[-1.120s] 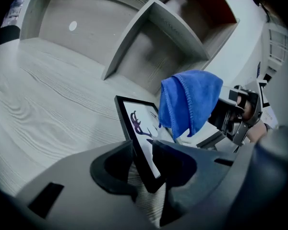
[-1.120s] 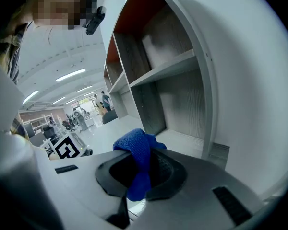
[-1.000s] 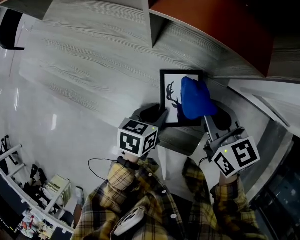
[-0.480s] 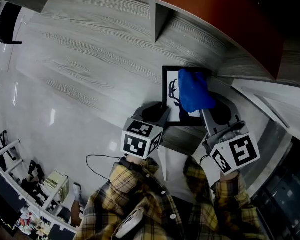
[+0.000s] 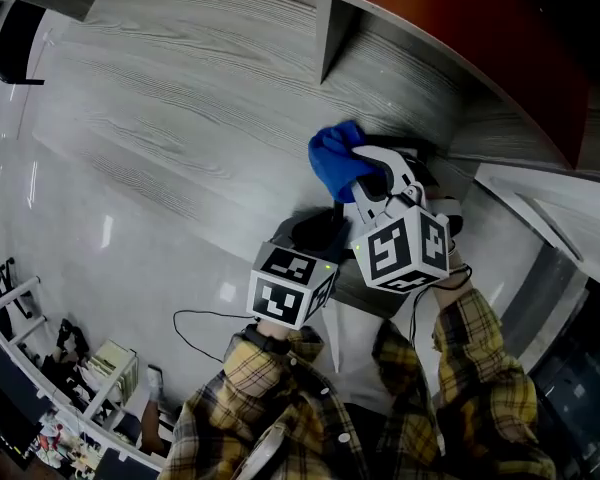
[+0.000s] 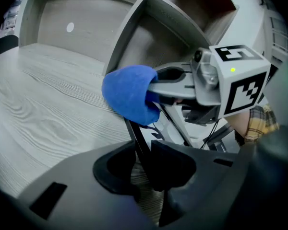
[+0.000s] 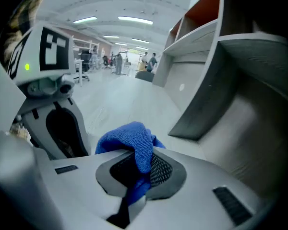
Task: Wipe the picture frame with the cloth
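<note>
Blue cloth (image 6: pixel 129 99): bunched into a wad and pinched in the right gripper (image 7: pixel 137 169), whose jaws were shut on it; a tail of fabric hung below the pads. The wad lay against the frame's upper end.
Picture frame (image 6: pixel 136 143): stood on edge over the grey wood-grain desk (image 5: pixel 180 118), leaning toward 11 o'clock in the left gripper view. Its printed face was turned toward 3 o'clock. In the head view the right gripper hid most of it.
Left gripper (image 6: pixel 141 151): its jaws had just been closing a little, with the frame's thin black edge between them. They looked clamped on its lower end.
Layout, head view: the cloth sat at 12 o'clock from the left gripper and the right gripper at 2 o'clock.
Step in hand: judged to be wiping the frame's top edge.
Doing it well: the stroke should have run along the edge, not across it, so the push went down into the clamp.
Pressure: light, with only fabric touching and the hard jaw tips kept off the glass.
Risk: a sideways shove could have levered the frame out of the left hold.
</note>
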Action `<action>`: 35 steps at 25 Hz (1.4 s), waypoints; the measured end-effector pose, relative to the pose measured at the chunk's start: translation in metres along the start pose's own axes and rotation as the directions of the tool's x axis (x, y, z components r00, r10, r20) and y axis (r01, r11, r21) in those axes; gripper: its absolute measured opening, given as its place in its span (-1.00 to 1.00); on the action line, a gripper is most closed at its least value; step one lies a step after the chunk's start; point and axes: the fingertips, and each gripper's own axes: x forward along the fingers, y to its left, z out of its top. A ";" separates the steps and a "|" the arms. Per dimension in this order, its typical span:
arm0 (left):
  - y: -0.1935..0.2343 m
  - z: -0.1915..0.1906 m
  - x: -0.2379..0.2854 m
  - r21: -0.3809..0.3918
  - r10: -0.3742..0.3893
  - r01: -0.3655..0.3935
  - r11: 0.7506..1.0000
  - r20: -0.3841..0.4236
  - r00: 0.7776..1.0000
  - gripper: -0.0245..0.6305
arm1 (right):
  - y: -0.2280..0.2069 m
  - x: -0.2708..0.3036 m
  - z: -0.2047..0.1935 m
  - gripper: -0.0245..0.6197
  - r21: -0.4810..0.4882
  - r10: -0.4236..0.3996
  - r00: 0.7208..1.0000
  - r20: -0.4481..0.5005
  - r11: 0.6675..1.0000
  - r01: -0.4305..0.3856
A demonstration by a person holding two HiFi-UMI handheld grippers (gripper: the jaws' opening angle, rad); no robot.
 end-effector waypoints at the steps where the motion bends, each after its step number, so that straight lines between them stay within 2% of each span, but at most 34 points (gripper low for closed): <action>1: 0.000 0.001 -0.001 0.001 0.000 0.000 1.000 0.001 1.000 -0.60 | 0.006 0.007 -0.001 -0.82 -0.039 0.027 1.000 -0.007 0.999 -0.028; 3: -0.001 0.001 0.000 0.002 -0.001 0.001 1.000 0.002 1.000 -0.60 | 0.013 0.015 -0.002 -0.82 -0.064 0.070 0.998 0.003 0.996 -0.069; 5: 0.000 0.000 0.001 -0.006 -0.006 0.006 1.000 -0.002 1.000 -0.60 | 0.013 0.017 -0.006 -0.82 -0.015 0.105 0.994 0.022 0.994 -0.105; 8: 0.003 -0.002 0.002 -0.026 -0.011 0.011 1.000 -0.005 1.000 -0.61 | 0.009 0.016 -0.021 -0.82 0.026 0.130 0.992 -0.003 0.991 -0.129; 23: 0.001 -0.001 0.005 -0.074 -0.019 0.019 0.997 -0.009 1.000 -0.65 | -0.016 -0.022 -0.085 -0.82 -0.033 0.004 0.987 -0.159 0.999 -0.010; 32: 0.000 -0.002 0.005 -0.078 -0.022 0.021 0.997 -0.009 1.000 -0.66 | -0.019 -0.055 -0.126 -0.82 0.057 -0.041 0.976 -0.215 0.997 0.055; 35: -0.003 -0.001 0.004 -0.070 -0.027 0.026 0.997 -0.013 1.000 -0.66 | -0.017 -0.066 -0.134 -0.82 0.098 -0.049 0.977 -0.207 0.993 0.070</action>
